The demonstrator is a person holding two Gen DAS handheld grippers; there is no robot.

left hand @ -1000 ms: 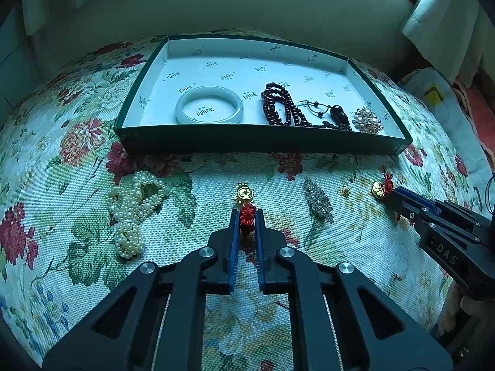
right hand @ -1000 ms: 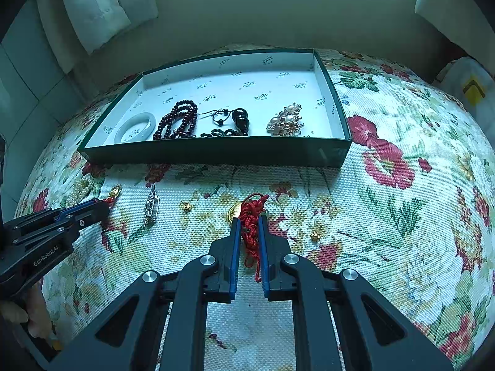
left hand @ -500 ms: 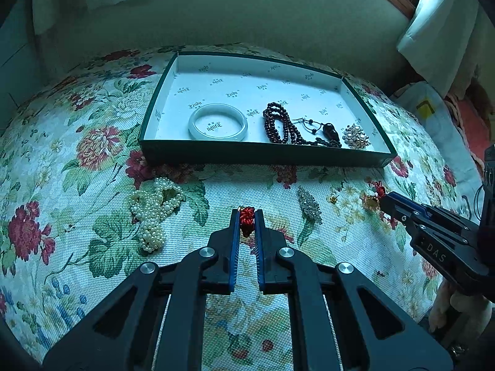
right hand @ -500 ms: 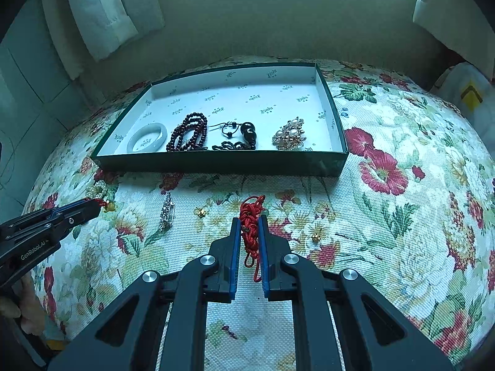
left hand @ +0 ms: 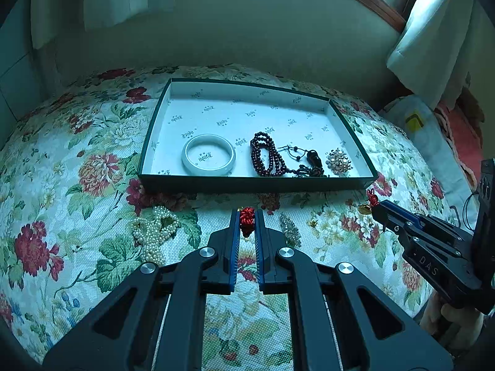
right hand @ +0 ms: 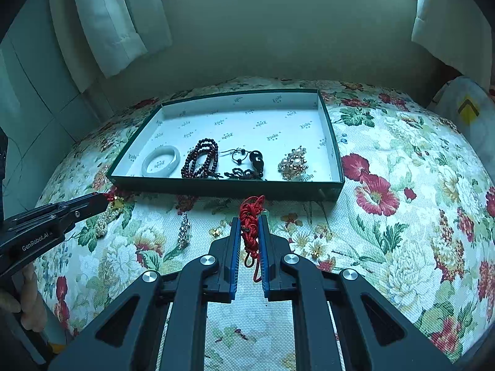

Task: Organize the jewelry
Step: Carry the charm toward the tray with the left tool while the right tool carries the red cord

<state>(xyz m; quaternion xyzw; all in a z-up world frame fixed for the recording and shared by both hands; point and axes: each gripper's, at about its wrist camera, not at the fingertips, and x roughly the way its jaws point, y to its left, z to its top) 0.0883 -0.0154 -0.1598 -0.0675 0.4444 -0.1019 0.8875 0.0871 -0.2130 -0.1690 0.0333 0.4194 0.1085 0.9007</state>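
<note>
A green tray point(left hand: 247, 184) with white lining holds a white bangle point(left hand: 208, 158), a dark bead string point(left hand: 266, 157), a black pendant point(left hand: 312, 156) and a gold brooch point(left hand: 338, 162). My left gripper point(left hand: 247, 213) is shut on a red knotted cord point(left hand: 247, 218), held above the floral cloth in front of the tray. In the right wrist view the left gripper point(right hand: 106, 199) shows a gold charm point(right hand: 117, 201) at its tip. My right gripper point(right hand: 249, 219) is shut on another red cord point(right hand: 251, 216), whose loops hang between the pads. Its gold charm point(left hand: 365, 208) dangles at the tip.
On the cloth lie a pearl necklace point(left hand: 154, 232), a silver brooch point(left hand: 289, 230) and small gold studs point(right hand: 215, 232). The tray's front wall point(right hand: 216, 188) stands just beyond both grippers. A hand point(right hand: 27, 303) grips the left tool. Curtains and a wall are behind.
Both grippers have risen off the cloth with their red cord pieces still clamped. The tray and the loose jewelry now look smaller and further below.
</note>
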